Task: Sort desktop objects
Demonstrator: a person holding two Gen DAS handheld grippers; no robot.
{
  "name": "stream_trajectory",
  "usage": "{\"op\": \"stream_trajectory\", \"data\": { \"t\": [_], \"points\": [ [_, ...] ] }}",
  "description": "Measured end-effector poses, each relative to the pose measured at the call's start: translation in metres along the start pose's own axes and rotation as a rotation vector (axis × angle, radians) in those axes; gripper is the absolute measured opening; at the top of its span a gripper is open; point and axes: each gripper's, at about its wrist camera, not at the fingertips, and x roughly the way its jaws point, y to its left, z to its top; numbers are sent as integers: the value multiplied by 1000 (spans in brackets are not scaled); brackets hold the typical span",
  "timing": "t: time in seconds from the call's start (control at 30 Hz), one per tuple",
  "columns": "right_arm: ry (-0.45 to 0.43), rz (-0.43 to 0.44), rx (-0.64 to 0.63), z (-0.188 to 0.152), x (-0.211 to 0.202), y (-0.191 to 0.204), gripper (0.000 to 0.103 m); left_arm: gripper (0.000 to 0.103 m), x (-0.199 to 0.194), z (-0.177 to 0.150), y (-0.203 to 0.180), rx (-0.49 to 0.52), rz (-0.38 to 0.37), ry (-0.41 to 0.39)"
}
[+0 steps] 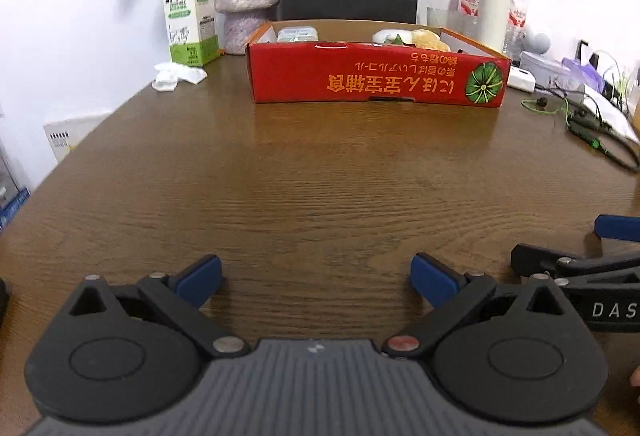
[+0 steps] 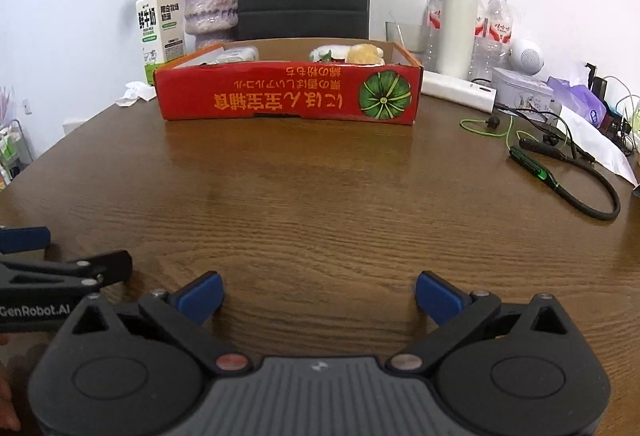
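Both grippers, left gripper (image 1: 316, 280) and right gripper (image 2: 319, 296), rest spread and empty at the table's (image 2: 320, 195) near edge. The red box (image 2: 288, 93) sits toward the far edge, already holding items. Sorting looks paused or finished; next would be reaching for the earphones (image 2: 568, 171) near the right edge.

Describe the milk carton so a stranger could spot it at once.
Start at the red cardboard box at the far side of the wooden table, then look left past the mottled purple vase holding dried roses. The milk carton stands upright beside it: the only white-and-green, gable-topped container there.
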Motion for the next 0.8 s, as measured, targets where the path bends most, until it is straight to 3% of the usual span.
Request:
{"op": "stream_trajectory", "data": {
  "t": [0.8],
  "points": [
    [-1, -32, 25, 3, 4, -2, 103, 103, 2, 2, 0, 0, -3, 1]
  ]
}}
